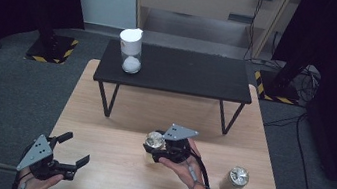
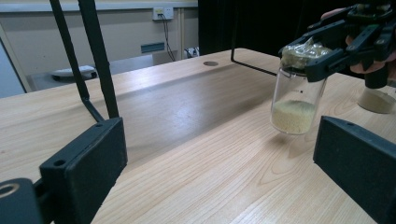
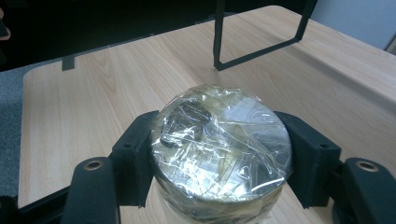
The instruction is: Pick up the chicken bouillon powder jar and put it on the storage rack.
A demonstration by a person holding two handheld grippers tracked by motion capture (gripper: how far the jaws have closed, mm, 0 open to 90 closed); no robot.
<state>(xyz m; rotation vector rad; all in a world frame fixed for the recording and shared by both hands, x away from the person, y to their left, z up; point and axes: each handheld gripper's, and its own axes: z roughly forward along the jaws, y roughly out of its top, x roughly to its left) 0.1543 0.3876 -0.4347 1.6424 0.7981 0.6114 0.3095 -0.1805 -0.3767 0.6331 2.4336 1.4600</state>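
A clear jar (image 1: 153, 139) with a crinkled film-covered top and pale yellow grains in its bottom sits between the jaws of my right gripper (image 1: 154, 146), which is shut on its neck. In the right gripper view the black pads (image 3: 137, 154) press both sides of the jar top (image 3: 222, 144). The left gripper view has the jar (image 2: 294, 109) held upright, its base seemingly just off the wooden table (image 2: 187, 140). My left gripper (image 1: 76, 147) stands open near the front left corner, nothing between its jaws (image 2: 219, 163).
A second film-topped jar (image 1: 234, 180) stands at the front right of the table. A low black stand (image 1: 175, 71) spans the far half, its legs (image 2: 98, 60) on the wood, with a white-lidded jar (image 1: 130, 51) on its left end.
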